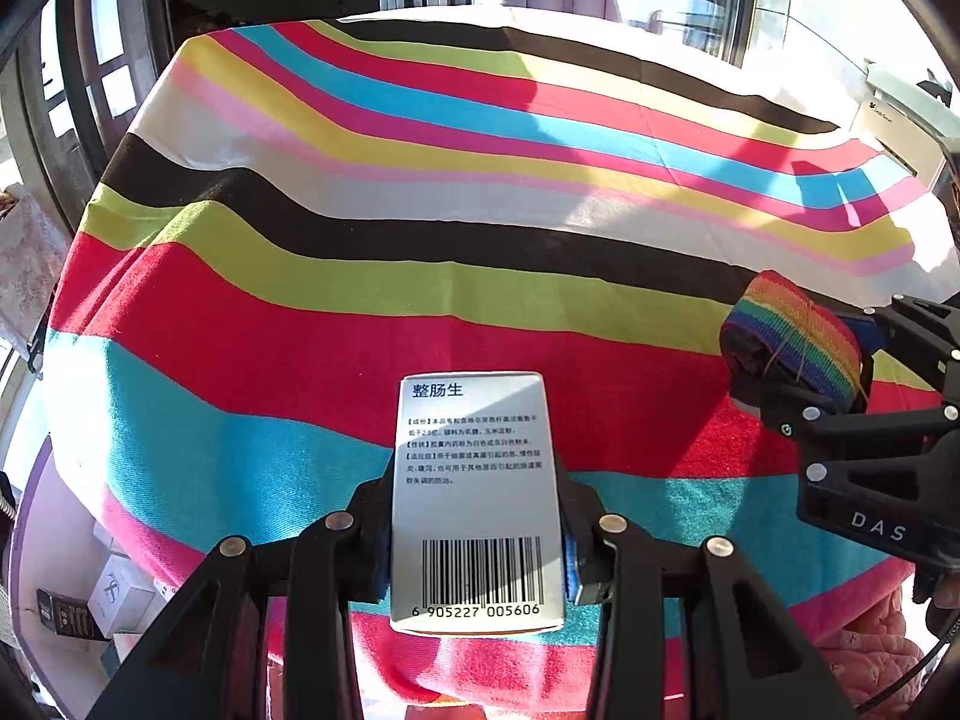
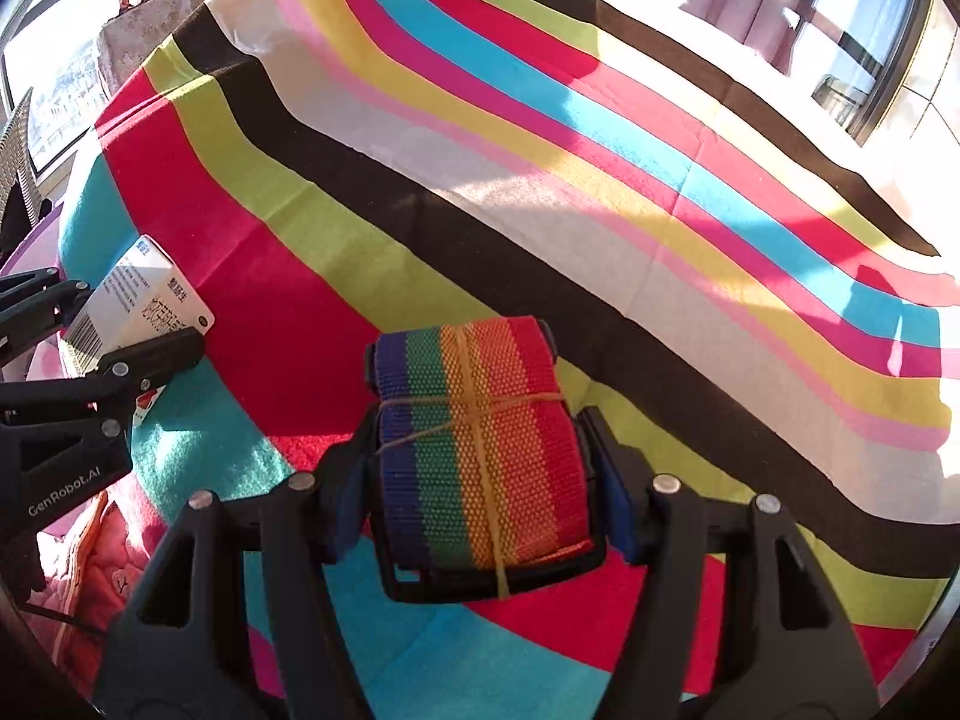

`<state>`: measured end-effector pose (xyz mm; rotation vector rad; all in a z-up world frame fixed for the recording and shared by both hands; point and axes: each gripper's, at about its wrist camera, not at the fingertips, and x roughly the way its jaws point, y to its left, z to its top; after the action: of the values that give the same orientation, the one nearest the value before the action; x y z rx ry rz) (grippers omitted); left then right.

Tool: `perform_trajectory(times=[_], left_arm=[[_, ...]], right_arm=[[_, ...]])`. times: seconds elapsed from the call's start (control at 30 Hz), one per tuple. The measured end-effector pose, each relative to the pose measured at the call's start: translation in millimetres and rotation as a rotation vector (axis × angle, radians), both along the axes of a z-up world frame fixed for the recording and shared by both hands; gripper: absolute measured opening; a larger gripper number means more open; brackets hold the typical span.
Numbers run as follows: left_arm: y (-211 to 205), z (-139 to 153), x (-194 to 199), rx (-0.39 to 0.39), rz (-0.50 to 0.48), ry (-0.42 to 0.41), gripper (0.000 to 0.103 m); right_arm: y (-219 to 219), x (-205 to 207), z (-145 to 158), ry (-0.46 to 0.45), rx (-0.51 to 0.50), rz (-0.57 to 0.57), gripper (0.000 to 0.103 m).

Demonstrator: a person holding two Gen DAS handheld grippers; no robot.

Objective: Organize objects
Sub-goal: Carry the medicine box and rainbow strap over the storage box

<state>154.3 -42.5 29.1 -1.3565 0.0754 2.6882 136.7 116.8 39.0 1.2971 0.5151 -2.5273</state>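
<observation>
Box pinched lengthwise in our left hand-held gripper; right hand-held gripper clamps strap roll above striped tabletop.

Left gripper angled steeply downward, black fingers clamped on both long sides of a white medicine box, barcode end nearest the wrist. Right gripper pitched down likewise, blue-padded fingers pressed against the two sides of a rolled rainbow strap bound with a rubber band. Both held aloft side by side, near each other but apart, each visible at the edge of the other's view. At the frame's edge, pink quilted sleeve.
</observation>
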Motion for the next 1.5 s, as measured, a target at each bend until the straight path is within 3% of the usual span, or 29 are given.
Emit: perform_trajectory(times=[0.7,1.5], left_arm=[[-79.8,7.3,45.3,0.081,0.169,0.037,0.041],[-222.0,-9.7,117.0,0.099,0.544,0.020,0.041]], right_arm=[[-75.4,36.3,13.1,0.013,0.047,0.194,0.066],[-240.2,99.8,-6.4,0.015,0.198,0.661,0.066]])
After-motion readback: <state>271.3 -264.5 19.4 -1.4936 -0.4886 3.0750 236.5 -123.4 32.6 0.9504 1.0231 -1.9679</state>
